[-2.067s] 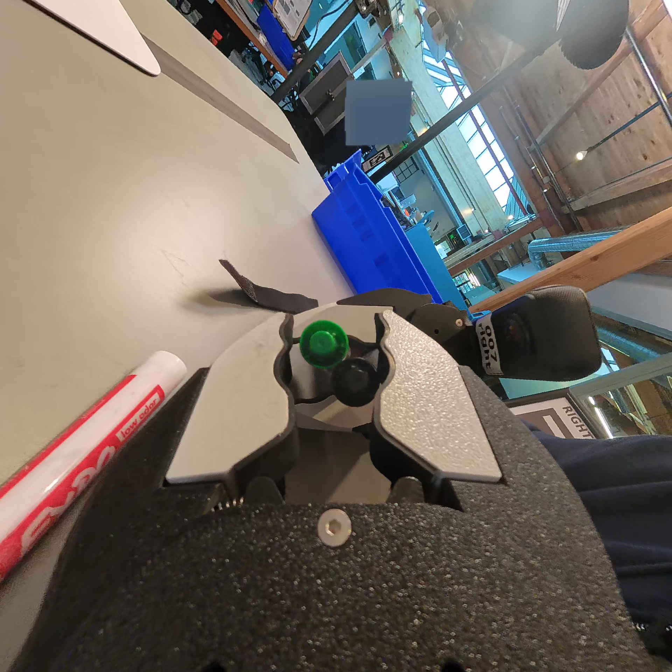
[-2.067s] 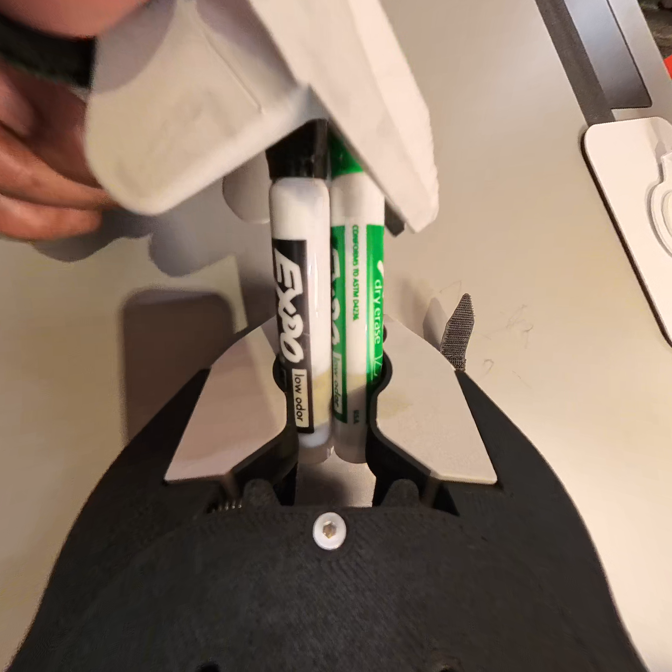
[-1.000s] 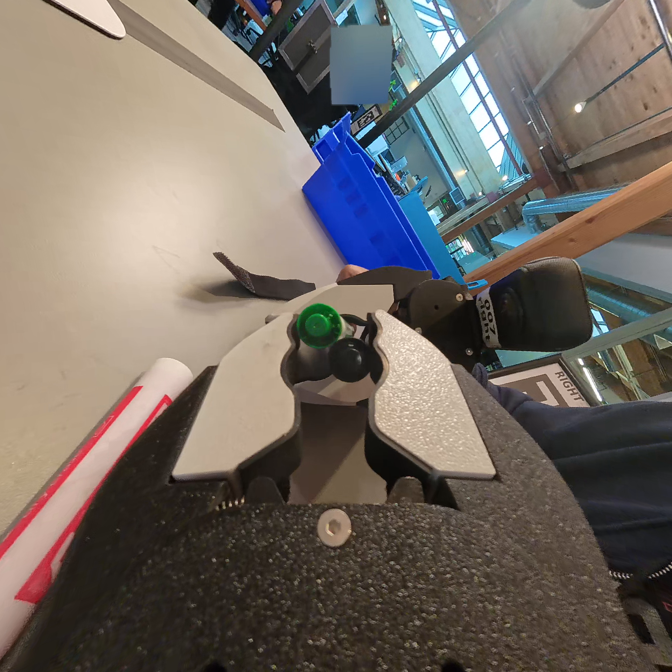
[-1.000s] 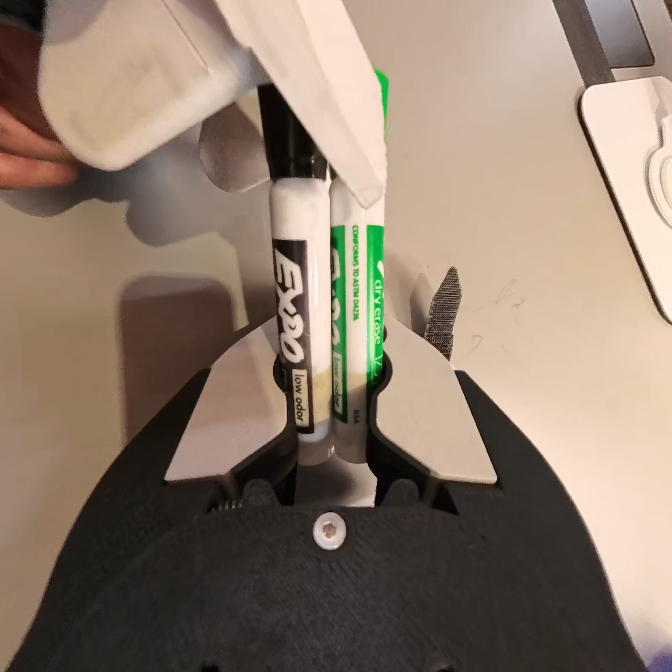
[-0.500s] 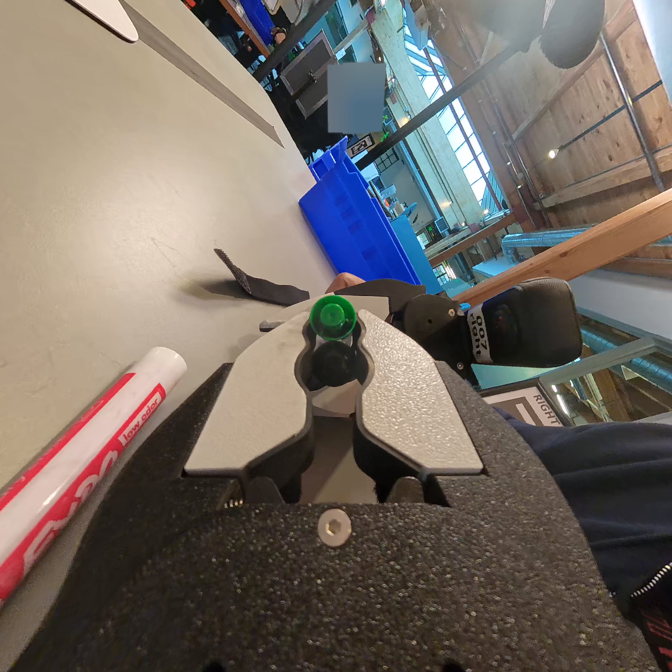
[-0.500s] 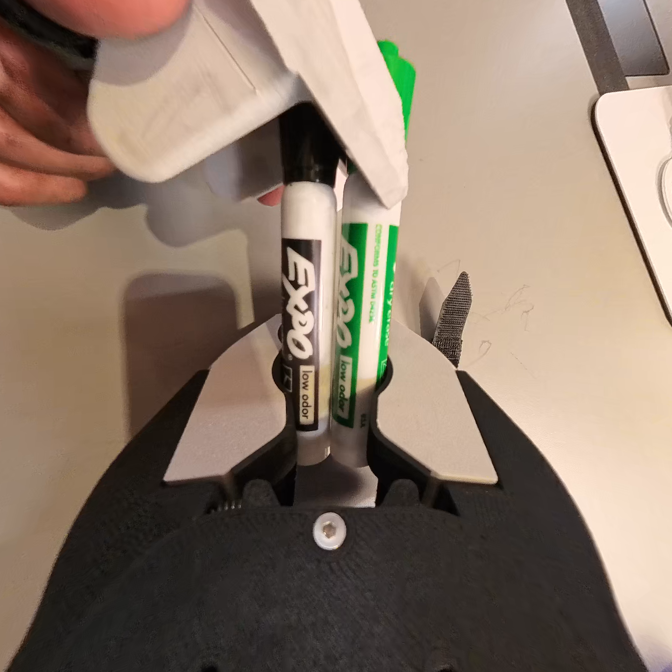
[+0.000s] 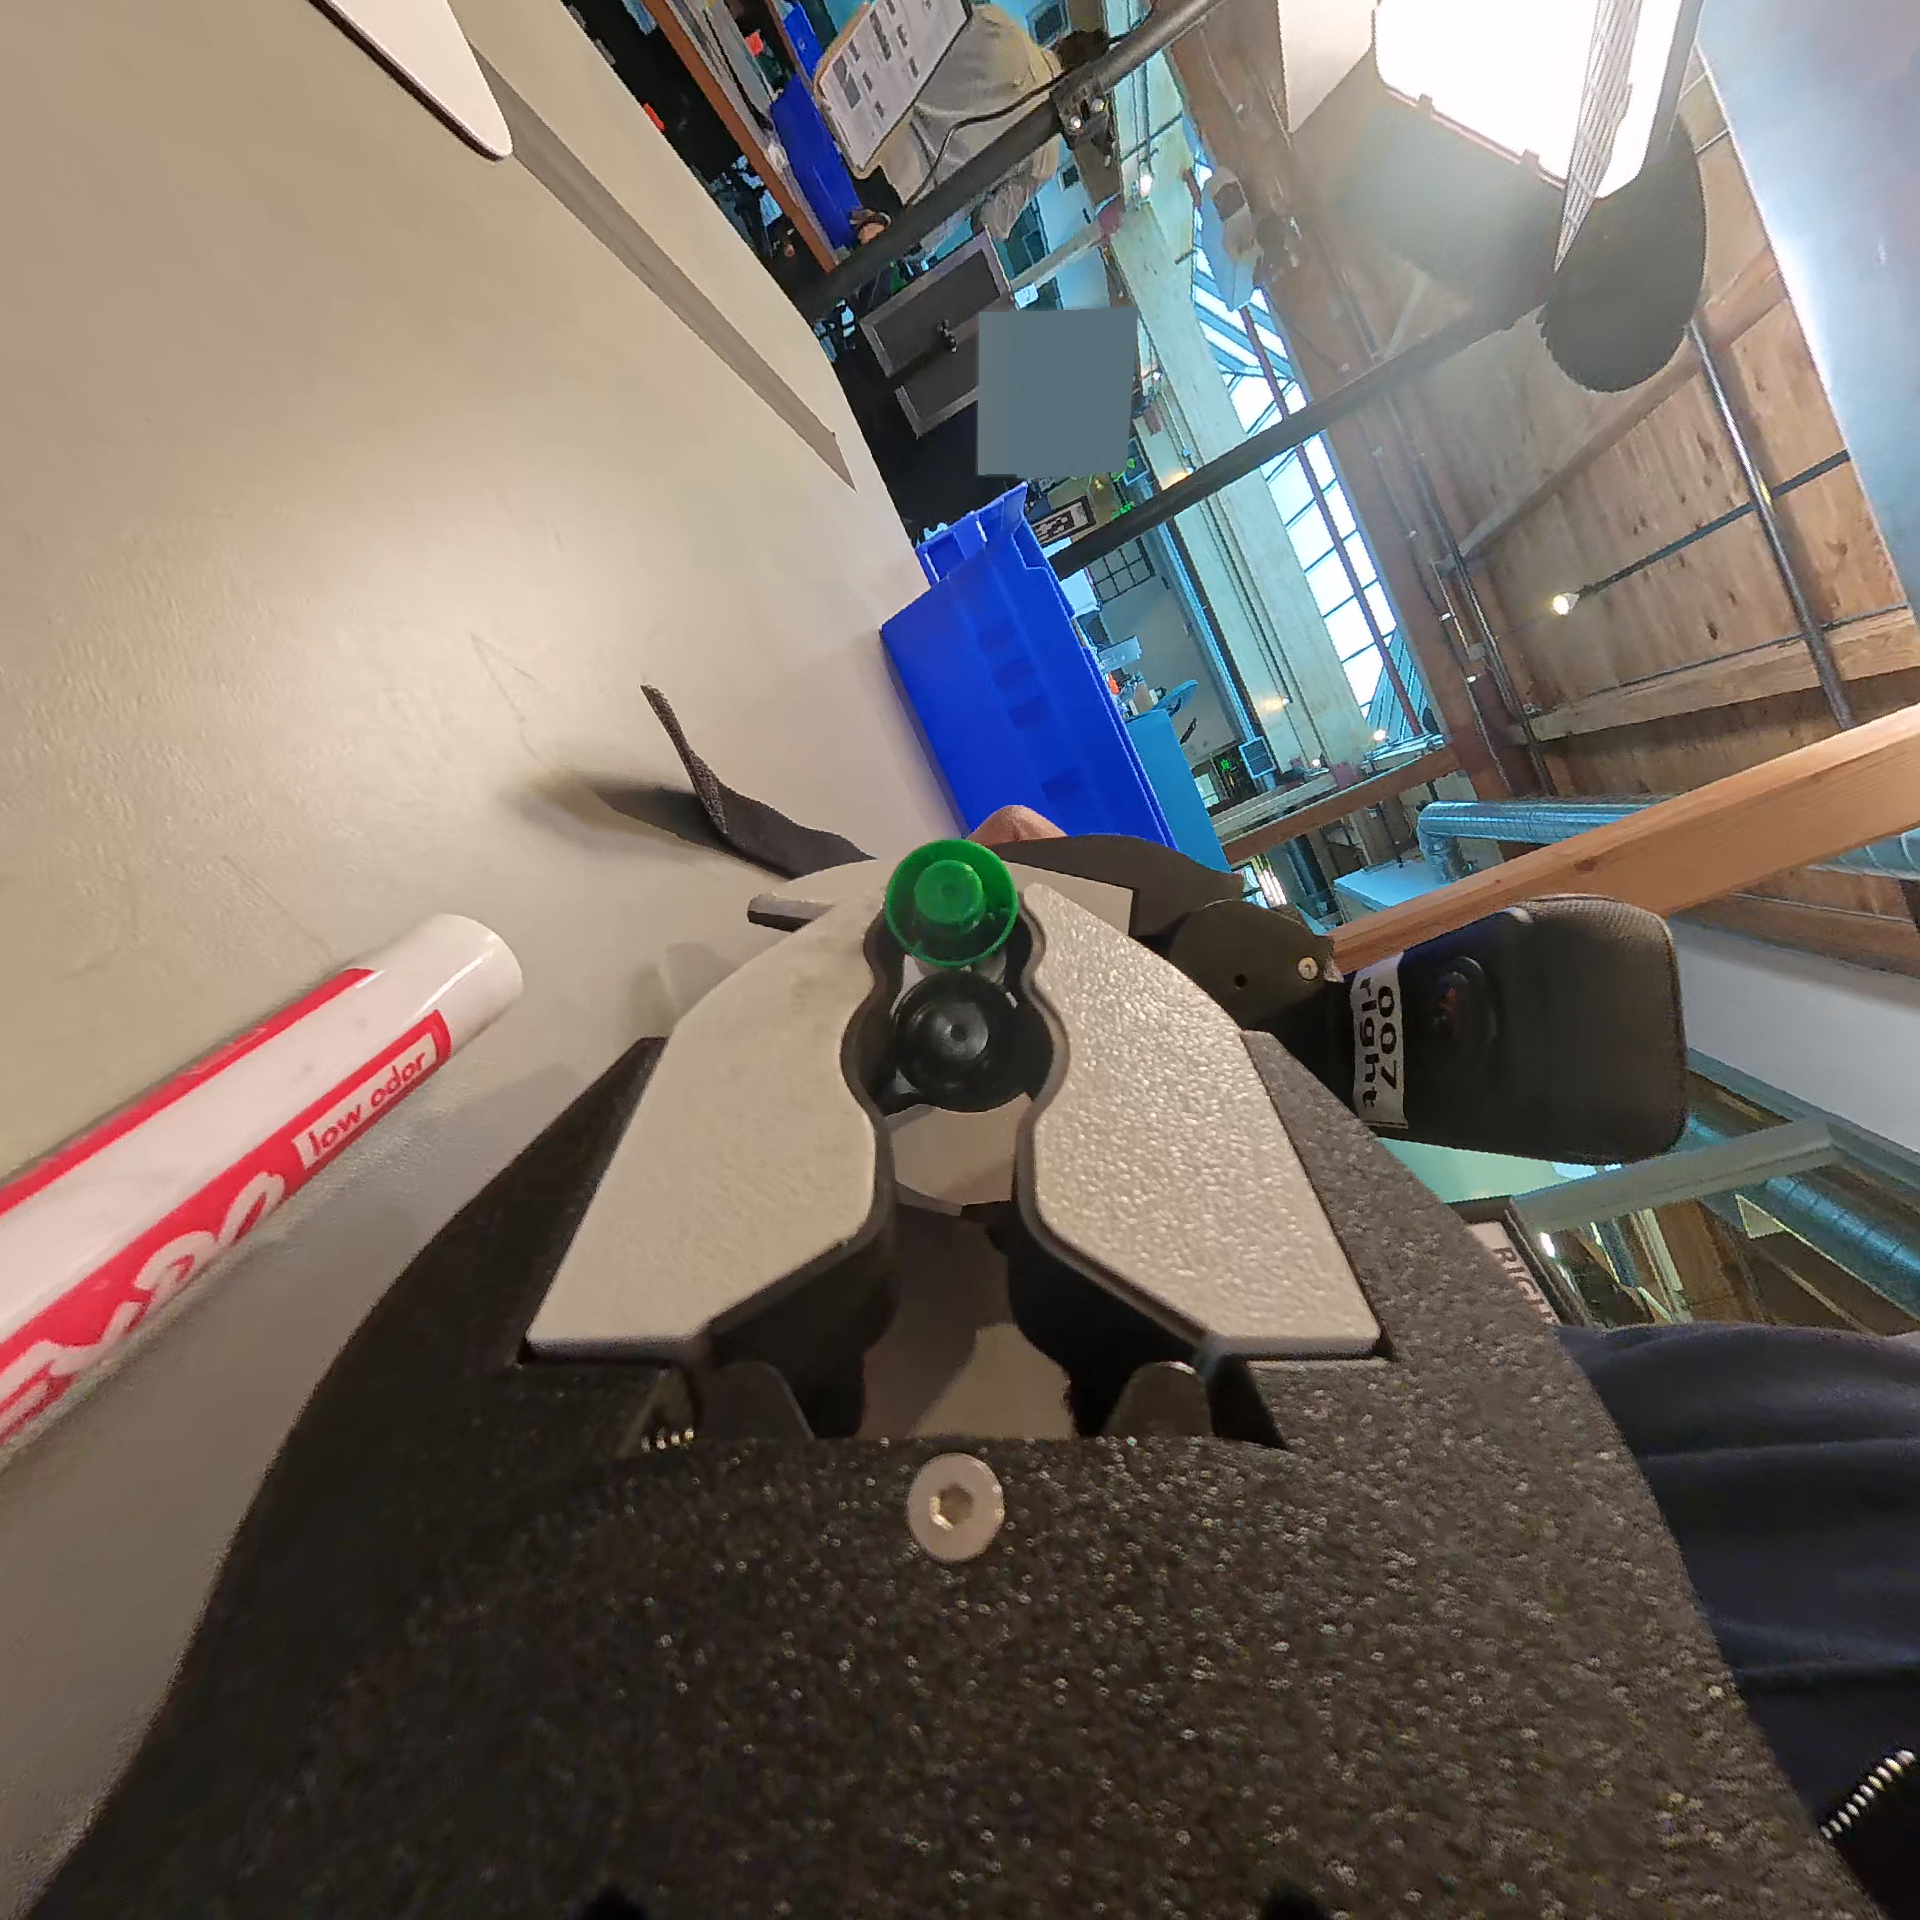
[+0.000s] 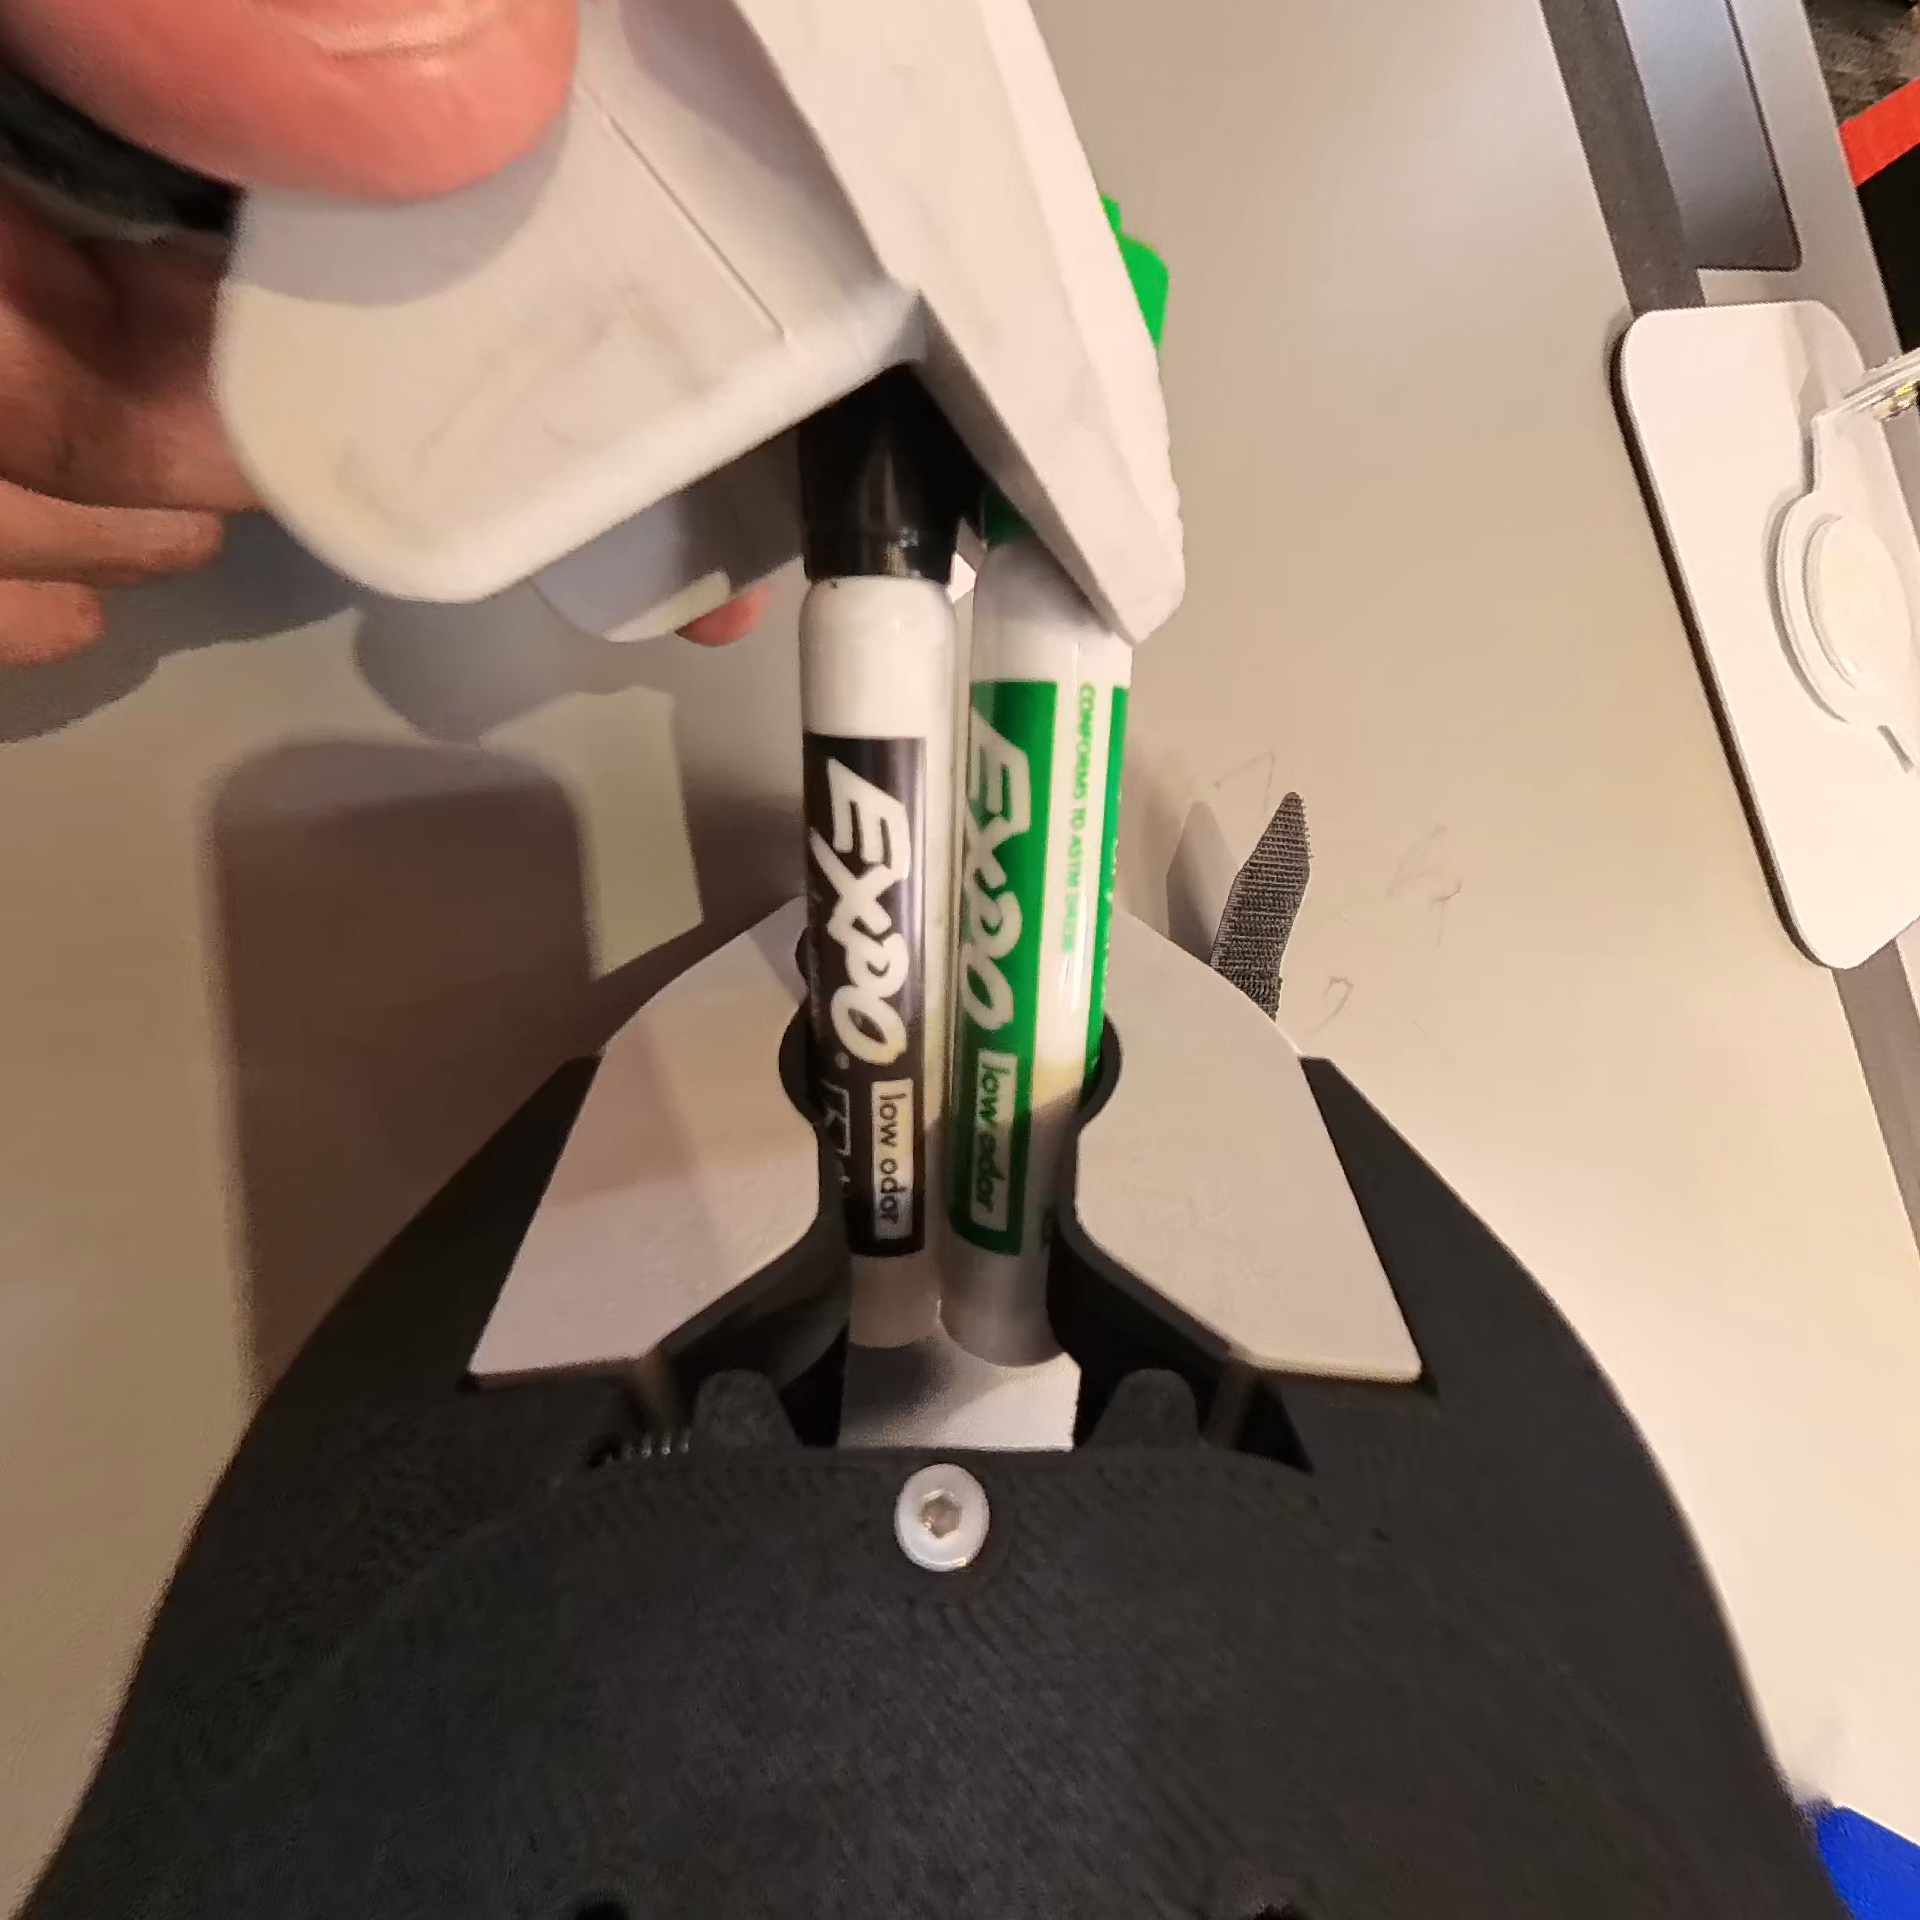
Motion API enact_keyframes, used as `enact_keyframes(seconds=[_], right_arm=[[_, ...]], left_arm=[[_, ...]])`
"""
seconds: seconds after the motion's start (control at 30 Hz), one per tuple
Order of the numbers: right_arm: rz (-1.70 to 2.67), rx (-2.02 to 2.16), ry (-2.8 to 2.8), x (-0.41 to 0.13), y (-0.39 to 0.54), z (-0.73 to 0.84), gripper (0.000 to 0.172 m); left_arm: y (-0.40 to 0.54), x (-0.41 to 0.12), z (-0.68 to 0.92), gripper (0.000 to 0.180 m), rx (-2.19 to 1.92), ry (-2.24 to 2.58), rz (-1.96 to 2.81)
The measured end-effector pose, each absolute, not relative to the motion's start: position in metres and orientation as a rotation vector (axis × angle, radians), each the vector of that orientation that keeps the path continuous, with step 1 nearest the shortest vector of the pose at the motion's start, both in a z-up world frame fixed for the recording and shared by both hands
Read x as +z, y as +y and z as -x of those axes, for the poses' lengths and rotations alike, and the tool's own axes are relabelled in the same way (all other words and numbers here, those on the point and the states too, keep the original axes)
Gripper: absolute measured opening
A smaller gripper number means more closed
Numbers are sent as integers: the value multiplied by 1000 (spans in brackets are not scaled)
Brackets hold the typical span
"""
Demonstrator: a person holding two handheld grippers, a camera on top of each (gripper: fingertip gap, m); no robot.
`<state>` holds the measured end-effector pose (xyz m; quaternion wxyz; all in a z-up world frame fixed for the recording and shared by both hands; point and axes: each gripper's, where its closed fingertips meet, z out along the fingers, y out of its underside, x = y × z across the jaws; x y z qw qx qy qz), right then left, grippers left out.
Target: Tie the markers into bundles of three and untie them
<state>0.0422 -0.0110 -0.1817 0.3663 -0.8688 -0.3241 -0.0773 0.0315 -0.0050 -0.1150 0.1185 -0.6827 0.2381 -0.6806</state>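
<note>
A black marker point(image 8: 868, 935) and a green marker point(image 8: 1039, 883) lie side by side in my right gripper point(image 8: 951, 997), whose fingers press on their barrels just above the table. My left gripper point(image 7: 951, 925) faces them end on and is shut on their cap ends. The black cap point(image 7: 951, 1034) sits in the notch between the fingers and the green cap point(image 7: 948, 899) sits at the fingertips. In the right wrist view the left gripper point(image 8: 727, 312) covers both caps. A red marker point(image 7: 208, 1122) lies loose on the table. A black hook-and-loop strap point(image 8: 1262, 904) lies beside the right fingers.
A blue bin point(image 7: 1018, 707) stands at the table's edge behind the right gripper point(image 7: 1195, 914). A white flat pad point(image 8: 1766, 623) lies on the table at the right. A person's hand point(image 8: 156, 312) holds the left gripper. The strap also shows in the left wrist view point(image 7: 727, 810). My hands' fingertips stand some 7 centimeters from each other.
My left fingers closed in on the two cap ends; the green cap moved from beside the black cap to the fingertips above it. My right gripper kept its hold on both markers.
</note>
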Motion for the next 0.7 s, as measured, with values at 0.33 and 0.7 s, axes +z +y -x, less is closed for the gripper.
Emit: enact_keyframes(seconds=[0.33,0.7], right_arm=[[2286,-257,-827,-182,-10,-43,41],[2299,-284,-860,-181,-3,-40,41]], left_arm=[[-6,-114,-31,19,-1975,662,1995],[-6,-119,-31,19,-2009,575,2047]])
